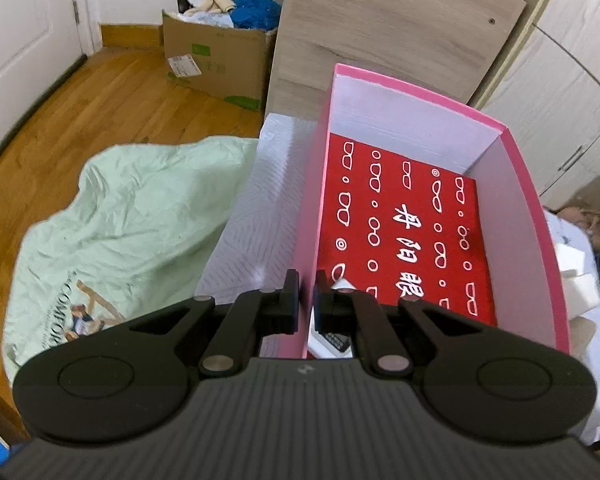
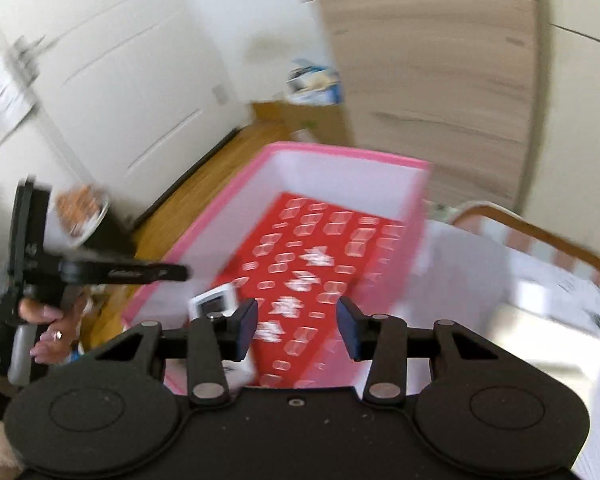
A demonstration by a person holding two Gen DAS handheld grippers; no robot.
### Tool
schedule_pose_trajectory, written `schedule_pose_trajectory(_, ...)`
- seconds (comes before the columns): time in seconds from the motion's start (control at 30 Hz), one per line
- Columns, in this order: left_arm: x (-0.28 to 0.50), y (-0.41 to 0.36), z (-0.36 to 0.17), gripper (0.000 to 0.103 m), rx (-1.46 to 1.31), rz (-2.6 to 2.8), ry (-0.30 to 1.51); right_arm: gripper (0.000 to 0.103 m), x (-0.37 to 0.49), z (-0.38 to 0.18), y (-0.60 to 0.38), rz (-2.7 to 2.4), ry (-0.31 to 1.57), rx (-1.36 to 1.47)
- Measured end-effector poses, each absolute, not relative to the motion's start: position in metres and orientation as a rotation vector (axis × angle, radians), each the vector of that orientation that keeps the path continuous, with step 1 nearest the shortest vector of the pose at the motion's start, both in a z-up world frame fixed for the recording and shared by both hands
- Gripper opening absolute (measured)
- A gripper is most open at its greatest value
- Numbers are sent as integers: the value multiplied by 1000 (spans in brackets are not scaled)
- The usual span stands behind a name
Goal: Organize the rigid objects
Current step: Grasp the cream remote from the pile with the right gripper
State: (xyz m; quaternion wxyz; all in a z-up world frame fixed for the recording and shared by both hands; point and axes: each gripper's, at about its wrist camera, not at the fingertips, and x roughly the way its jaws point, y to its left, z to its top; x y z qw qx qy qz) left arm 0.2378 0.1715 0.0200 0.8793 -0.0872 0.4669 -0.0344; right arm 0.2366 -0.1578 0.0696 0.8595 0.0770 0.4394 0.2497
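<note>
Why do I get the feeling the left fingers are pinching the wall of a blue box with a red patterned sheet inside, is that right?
Nearly. The box is pink, not blue, as the left wrist view shows. The left fingers do pinch its wall, and the red patterned sheet lies inside.
</note>
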Motion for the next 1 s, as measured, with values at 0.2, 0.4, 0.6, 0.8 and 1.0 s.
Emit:
schedule_pose_trajectory(0.2,244,173,21,6,-203,-60,988,52,225,56,-233,368,984,329)
schedule_pose_trajectory(0.4,241,160,21,5,-126,-39,964,55,195,33,-270,313,1039,395)
schedule_pose_trajectory(0.6,238,157,19,5,-105,-26,964,56,184,-13,-304,214,1149,510)
schedule_pose_trajectory(0.8,241,152,19,5,-81,-25,965,56,193,-42,-321,235,1178,681)
schedule_pose_trajectory(1.0,246,149,16,5,-67,-12,960,57,213,-61,-307,268,1186,683)
